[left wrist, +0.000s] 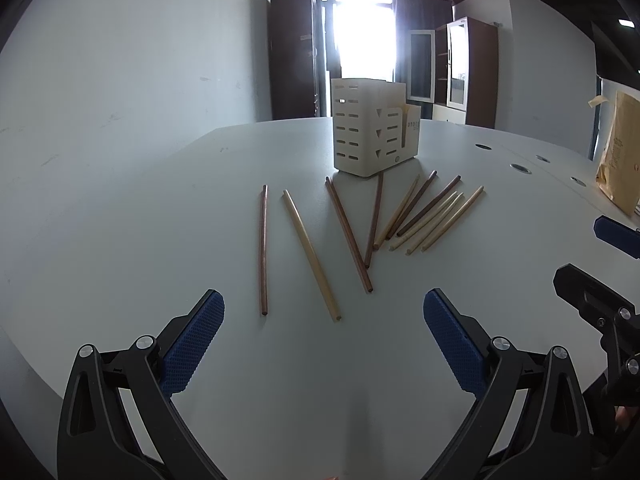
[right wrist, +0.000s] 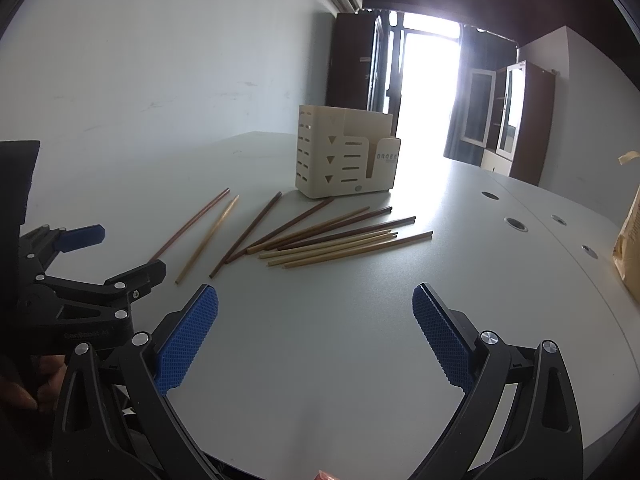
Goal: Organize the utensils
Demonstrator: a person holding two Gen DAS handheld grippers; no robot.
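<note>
Several loose chopsticks lie on the white table [left wrist: 120,220], some dark brown, some pale bamboo. A brown chopstick [left wrist: 263,250] and a pale chopstick [left wrist: 310,254] lie nearest my left gripper [left wrist: 323,308], which is open and empty just short of them. A bundle of chopsticks [right wrist: 340,240] fans out ahead of my right gripper [right wrist: 316,300], also open and empty. A cream slotted utensil holder [left wrist: 370,136] [right wrist: 344,156] stands upright behind the chopsticks. The left gripper's fingers [right wrist: 80,236] show at the left of the right wrist view.
A brown paper bag [left wrist: 618,152] [right wrist: 630,240] stands at the table's right edge. Round cable holes [right wrist: 516,224] dot the right side of the table. Bare table surface lies between both grippers and the chopsticks. A wall runs along the left; cabinets and a bright window stand behind.
</note>
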